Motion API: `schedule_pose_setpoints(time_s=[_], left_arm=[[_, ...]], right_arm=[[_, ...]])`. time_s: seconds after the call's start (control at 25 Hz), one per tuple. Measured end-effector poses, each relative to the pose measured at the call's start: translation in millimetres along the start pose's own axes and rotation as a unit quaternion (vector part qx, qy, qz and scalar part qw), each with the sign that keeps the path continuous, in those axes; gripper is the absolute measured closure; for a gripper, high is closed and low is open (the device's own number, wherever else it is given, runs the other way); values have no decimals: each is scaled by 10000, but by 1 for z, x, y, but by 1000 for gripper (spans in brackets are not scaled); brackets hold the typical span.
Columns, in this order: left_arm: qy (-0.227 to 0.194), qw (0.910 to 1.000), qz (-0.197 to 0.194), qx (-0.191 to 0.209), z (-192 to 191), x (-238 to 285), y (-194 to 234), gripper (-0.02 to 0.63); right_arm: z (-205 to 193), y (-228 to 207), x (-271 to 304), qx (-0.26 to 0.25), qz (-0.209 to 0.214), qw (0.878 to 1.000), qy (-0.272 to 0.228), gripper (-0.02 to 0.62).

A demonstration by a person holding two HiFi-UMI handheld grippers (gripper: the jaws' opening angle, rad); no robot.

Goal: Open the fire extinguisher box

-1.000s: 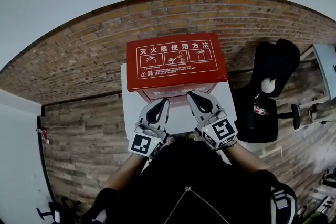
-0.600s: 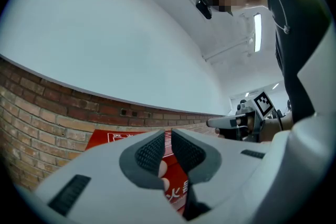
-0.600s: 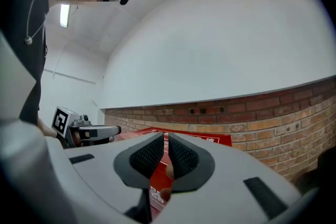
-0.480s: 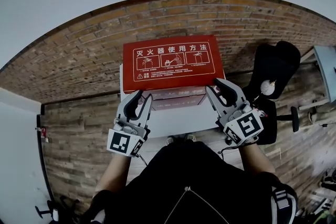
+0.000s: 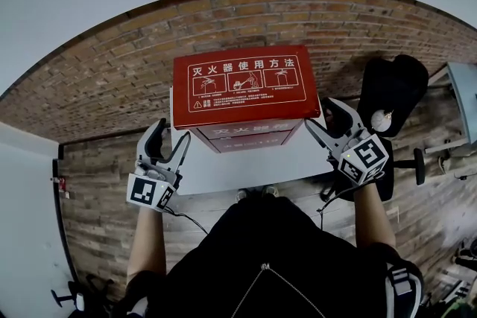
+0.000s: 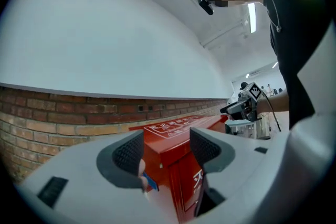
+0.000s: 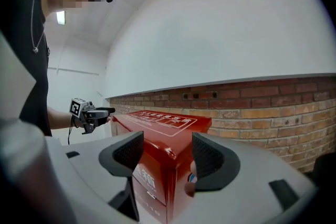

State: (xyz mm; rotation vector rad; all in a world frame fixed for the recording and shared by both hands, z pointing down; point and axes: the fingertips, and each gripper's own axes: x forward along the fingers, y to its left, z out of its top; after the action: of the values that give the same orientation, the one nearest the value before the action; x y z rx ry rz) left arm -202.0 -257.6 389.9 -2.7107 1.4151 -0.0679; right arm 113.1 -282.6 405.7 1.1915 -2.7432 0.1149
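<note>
The red fire extinguisher box (image 5: 242,89) stands on a white stand (image 5: 246,169) against the brick wall, its lid with white print lying flat on top. My left gripper (image 5: 168,138) is at the box's front left corner and my right gripper (image 5: 326,117) at its front right corner. Both sets of jaws have just been opening, and both grippers are open and press on nothing. In the left gripper view the box's corner (image 6: 176,165) shows beyond the left gripper (image 6: 165,149). In the right gripper view the right gripper (image 7: 168,155) frames the other corner of the box (image 7: 157,136).
A black office chair (image 5: 387,104) stands to the right of the stand, close to my right arm. The brick wall (image 5: 112,71) runs behind the box. A wood-pattern floor (image 5: 112,197) lies to the left. A grey desk edge (image 5: 466,97) shows at far right.
Both grippers have moved apart, from the middle of the box's front out to its left and right corners. Their jaws went from shut to open.
</note>
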Motion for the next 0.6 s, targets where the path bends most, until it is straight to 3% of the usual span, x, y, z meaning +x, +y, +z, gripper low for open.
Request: schedule_pose_setpoints(time_s=[0.12,0.4,0.6], left_arm=[[182,9996,-176,-151,-19,2,3,251],[94,9981,-496,-355,-31,17,-3,244],[-38,9985,-384,-390,-28,20,-2,245]], right_arm=[[-18,-5,2,232,226,9994,84,311],[-25,1,9,411,675,9968,-124,310],[-24,-4,11,315,533,9979,-169,311]])
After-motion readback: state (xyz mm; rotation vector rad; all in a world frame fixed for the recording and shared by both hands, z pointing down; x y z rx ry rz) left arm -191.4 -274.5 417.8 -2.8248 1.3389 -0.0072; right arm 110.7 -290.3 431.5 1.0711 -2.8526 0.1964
